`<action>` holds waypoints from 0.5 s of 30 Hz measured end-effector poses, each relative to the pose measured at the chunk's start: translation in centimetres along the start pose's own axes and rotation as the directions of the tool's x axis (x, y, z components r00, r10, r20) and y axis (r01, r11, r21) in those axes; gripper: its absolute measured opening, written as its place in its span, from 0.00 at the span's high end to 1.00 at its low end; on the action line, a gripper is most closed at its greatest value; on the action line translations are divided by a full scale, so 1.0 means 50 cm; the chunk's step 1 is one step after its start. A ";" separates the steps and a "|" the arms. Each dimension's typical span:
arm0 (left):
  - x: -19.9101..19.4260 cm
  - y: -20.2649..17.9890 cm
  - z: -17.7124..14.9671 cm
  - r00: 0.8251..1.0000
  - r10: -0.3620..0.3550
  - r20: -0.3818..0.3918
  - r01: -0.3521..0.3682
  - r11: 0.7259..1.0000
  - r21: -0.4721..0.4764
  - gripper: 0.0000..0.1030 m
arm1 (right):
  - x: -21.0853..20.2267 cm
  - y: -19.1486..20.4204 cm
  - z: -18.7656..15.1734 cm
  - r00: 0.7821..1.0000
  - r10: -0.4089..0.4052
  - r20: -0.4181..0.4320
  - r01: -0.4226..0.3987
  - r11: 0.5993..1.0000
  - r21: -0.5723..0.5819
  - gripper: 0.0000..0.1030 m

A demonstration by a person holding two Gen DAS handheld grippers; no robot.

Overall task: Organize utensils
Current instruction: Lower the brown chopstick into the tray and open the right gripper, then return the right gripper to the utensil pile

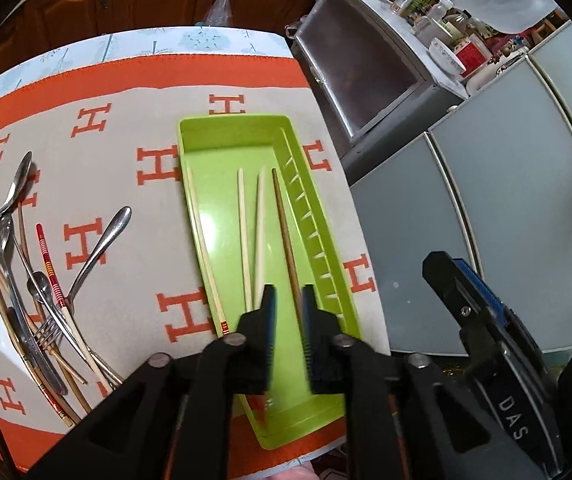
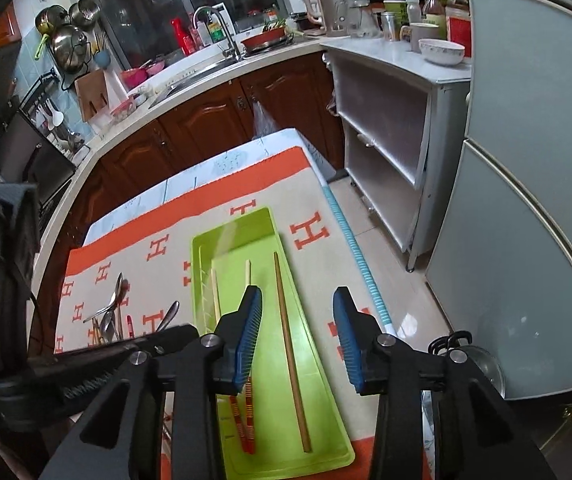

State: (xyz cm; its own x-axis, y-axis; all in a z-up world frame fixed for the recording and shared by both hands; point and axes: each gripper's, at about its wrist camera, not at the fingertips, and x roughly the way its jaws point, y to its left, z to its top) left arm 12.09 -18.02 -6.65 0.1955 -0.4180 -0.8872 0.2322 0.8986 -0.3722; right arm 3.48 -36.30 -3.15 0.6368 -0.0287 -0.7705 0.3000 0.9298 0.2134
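A lime green tray [image 1: 309, 216] lies lengthwise on the H-patterned cloth. In it are three pale chopsticks [image 1: 242, 232] and a brown chopstick [image 1: 284, 232]. My left gripper [image 1: 289, 300] hovers over the tray's near end, its jaws a narrow gap apart; the brown chopstick runs beneath that gap, lying loose in the tray. In the right wrist view my right gripper [image 2: 297, 304] stands open above the same tray [image 2: 325, 412], nothing between its blue pads [image 2: 347, 340]. The brown chopstick [image 2: 289, 352] lies flat below it, and red-striped chopstick ends [image 2: 246, 412] show beside it.
A pile of spoons, a fork, chopsticks and a white spoon [image 1: 38, 280] lies on the cloth left of the tray. The right gripper's body [image 1: 485, 304] hangs off the table's right edge. Grey fridge doors [image 2: 525, 240], a white shelf unit [image 2: 385, 152] and a lidded pot [image 2: 481, 368] stand to the right.
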 end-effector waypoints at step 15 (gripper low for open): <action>-0.074 0.019 -0.052 0.979 0.109 0.173 -0.127 0.987 0.096 0.33 | 0.017 0.003 -0.027 0.999 -0.015 -0.036 0.016 1.000 0.022 0.64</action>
State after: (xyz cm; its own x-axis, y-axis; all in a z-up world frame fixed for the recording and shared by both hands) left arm 9.10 -15.29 -4.43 0.3815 -0.3346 -0.8617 0.2960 0.9273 -0.2290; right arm 3.12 -35.68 -4.55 0.6065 -0.0294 -0.7945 0.3255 0.9209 0.2144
